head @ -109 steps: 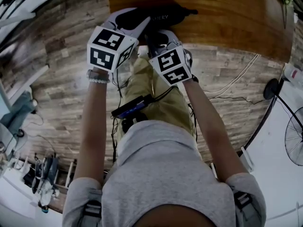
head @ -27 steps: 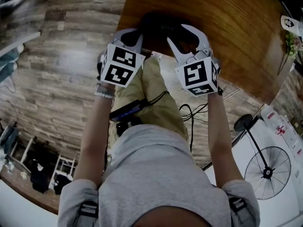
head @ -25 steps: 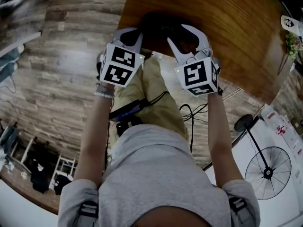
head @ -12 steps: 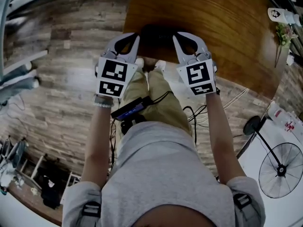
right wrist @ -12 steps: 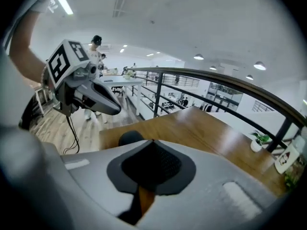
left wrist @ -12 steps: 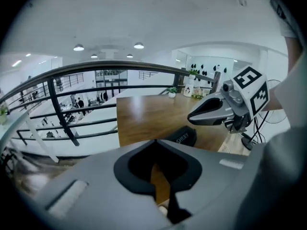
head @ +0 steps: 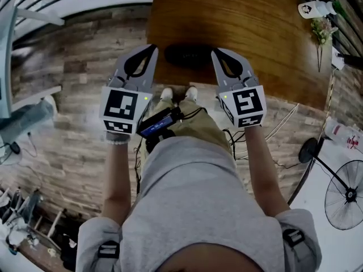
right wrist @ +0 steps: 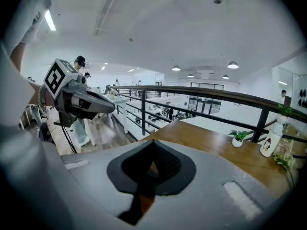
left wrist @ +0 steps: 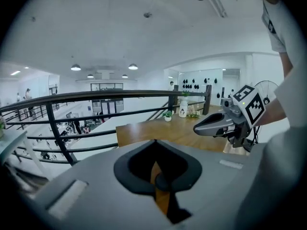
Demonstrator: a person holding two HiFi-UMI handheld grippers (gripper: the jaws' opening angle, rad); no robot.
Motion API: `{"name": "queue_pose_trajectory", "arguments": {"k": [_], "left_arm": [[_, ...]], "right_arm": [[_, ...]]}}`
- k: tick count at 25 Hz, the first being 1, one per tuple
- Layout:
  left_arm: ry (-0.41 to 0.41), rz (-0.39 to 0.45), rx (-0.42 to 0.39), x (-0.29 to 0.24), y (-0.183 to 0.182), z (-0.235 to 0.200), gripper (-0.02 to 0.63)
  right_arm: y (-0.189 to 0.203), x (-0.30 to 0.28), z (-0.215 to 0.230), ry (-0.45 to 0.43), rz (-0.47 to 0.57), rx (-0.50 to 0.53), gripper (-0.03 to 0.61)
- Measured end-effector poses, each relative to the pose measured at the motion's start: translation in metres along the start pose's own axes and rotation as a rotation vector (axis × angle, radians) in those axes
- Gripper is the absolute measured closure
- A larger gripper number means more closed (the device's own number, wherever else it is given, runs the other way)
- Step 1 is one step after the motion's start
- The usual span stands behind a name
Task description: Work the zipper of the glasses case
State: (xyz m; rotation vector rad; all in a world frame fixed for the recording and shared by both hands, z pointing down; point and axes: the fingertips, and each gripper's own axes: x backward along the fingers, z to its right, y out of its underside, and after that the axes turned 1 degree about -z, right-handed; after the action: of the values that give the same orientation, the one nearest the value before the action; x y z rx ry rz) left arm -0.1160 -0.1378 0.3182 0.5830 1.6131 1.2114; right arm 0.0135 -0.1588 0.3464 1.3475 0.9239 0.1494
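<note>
The dark oval glasses case point(head: 190, 54) lies near the front edge of the wooden table point(head: 255, 44), with neither gripper touching it. My left gripper point(head: 152, 48) hovers to its left, jaws shut and empty. To the case's right, my right gripper point(head: 216, 53) finishes closing, and its jaws meet with nothing between them. Both grippers point level over the table. The left gripper view shows my left gripper point(left wrist: 154, 143) shut, with the right gripper point(left wrist: 196, 128) beside it. The right gripper view shows my right gripper point(right wrist: 152, 143) shut and the left gripper point(right wrist: 113, 109) alongside. The case is hidden in both gripper views.
A white bottle point(head: 315, 8) and a small potted plant point(head: 323, 29) stand at the table's far right. A black railing point(left wrist: 96, 96) runs behind the table. The person's shoes point(head: 178, 93) sit at the table's front edge. A fan point(head: 346, 194) and cables are on the floor at right.
The right gripper's jaws, wide open beside the case a second ago, have closed. Both grippers have drawn back from the case and apart. The head view has tilted further over the table.
</note>
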Motion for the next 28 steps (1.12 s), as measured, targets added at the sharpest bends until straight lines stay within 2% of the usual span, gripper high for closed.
{"name": "queue_pose_trajectory", "arguments": {"k": [7,21,28], "left_arm": [[0.014,0.067,-0.005,0.018,-0.031,0.004,0.597],[0.022,0.118,-0.008,0.025,-0.039,0.010,0.597],[0.023,0.111,-0.020,0.025,-0.039,0.011,0.597]], "right_arm": [[-0.025,0.028,0.007,0.055,0.075,-0.009,0.577],[-0.031,0.052,0.016,0.101,0.124,-0.057,0.577],[-0.034,0.055,0.018,0.113,0.137,-0.064,0.578]]}}
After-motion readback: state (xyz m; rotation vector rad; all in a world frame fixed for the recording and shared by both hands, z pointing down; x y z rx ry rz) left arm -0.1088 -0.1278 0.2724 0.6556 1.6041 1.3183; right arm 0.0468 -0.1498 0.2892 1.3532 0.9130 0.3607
